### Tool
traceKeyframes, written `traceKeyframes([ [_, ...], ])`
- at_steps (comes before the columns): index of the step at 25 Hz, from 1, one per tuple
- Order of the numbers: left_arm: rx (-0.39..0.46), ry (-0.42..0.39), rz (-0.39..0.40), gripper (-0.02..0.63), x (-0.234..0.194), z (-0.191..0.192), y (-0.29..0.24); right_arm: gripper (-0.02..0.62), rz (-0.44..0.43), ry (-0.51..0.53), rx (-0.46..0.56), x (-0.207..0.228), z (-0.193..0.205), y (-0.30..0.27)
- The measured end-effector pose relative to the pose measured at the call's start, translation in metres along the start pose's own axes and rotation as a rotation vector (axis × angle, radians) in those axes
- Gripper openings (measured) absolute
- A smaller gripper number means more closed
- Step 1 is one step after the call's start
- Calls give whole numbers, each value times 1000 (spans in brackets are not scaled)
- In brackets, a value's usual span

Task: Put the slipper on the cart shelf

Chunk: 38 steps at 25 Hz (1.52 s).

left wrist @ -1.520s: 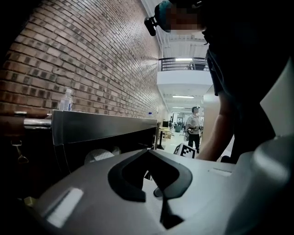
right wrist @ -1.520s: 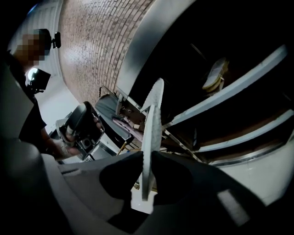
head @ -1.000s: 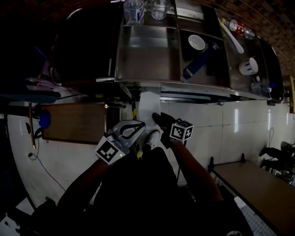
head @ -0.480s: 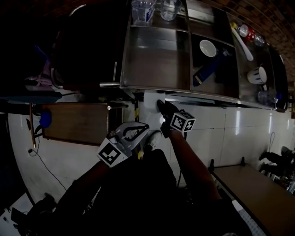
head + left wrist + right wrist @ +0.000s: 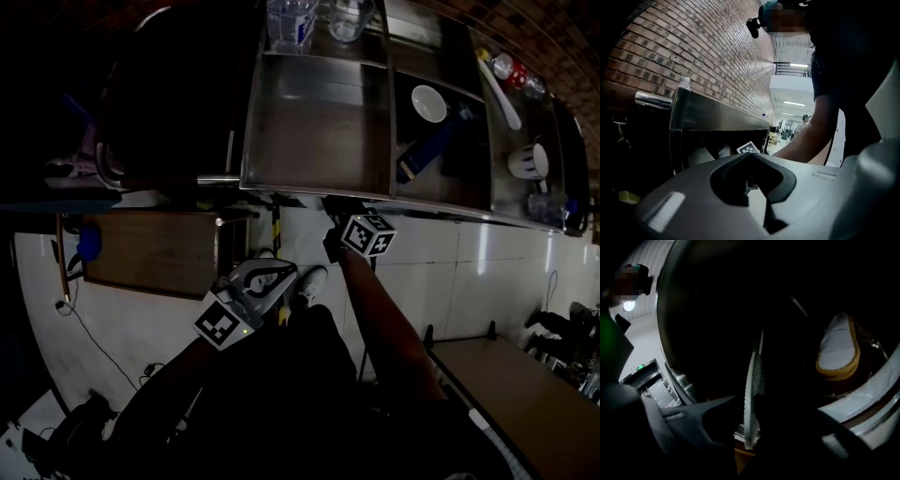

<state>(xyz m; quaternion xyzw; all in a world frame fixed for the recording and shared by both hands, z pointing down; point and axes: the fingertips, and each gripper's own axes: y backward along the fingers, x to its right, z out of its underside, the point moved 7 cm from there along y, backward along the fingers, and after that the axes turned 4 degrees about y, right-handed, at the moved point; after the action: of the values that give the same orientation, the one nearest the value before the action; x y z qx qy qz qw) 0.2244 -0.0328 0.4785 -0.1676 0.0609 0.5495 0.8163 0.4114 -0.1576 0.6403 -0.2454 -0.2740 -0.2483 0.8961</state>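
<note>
In the right gripper view a dark slipper (image 5: 753, 394) stands edge-on between the jaws, its pale ribbed sole showing. My right gripper (image 5: 751, 427) is shut on it. In the head view that gripper (image 5: 339, 223), with its marker cube, is at the front rim of the steel cart (image 5: 319, 184); the slipper is mostly hidden beneath the rim. A second slipper (image 5: 839, 350) with a tan sole lies inside the cart's dark lower space. My left gripper (image 5: 265, 278) hangs lower left of the right one, jaws together, holding nothing; its own view faces the cart (image 5: 717, 117).
The cart top holds glass cups (image 5: 292, 19), a white bowl (image 5: 428, 103), a blue bottle (image 5: 427, 150), a mug (image 5: 527, 161) and a white ladle (image 5: 502, 89). A brown board (image 5: 150, 251) lies left on the white floor. A table (image 5: 525, 375) stands lower right. The person's white shoe (image 5: 312, 281) is below the cart.
My right gripper has carried the slipper forward until it slips under the cart's front rim. The left gripper has stayed almost where it was.
</note>
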Motion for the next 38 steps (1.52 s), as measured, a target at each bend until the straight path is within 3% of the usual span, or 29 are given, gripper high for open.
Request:
traceKeyframes([
  [7,-8,21,-17,5,0,5,2,63,9,68,47,6,-5,-8],
  [15,-16,35,-23,5,1,9,3,81,87,132,53,11,-11,-11],
  [20,-11,-31,-13,5,3,6,2,163,191,221,42,14,-14,-6],
  [24,-28,-119,25,5,9,3,0,224,236,233,46,20,-17,2],
  [29,15,-126,27,5,11,-1,0,224,234,279,37,16,-18,14],
  [34,3,-71,5,5,16,2,4,224,216,321,38,2,-13,39],
  [38,18,-39,-19,5,24,-1,7,224,140,360,48,-24,-10,66],
])
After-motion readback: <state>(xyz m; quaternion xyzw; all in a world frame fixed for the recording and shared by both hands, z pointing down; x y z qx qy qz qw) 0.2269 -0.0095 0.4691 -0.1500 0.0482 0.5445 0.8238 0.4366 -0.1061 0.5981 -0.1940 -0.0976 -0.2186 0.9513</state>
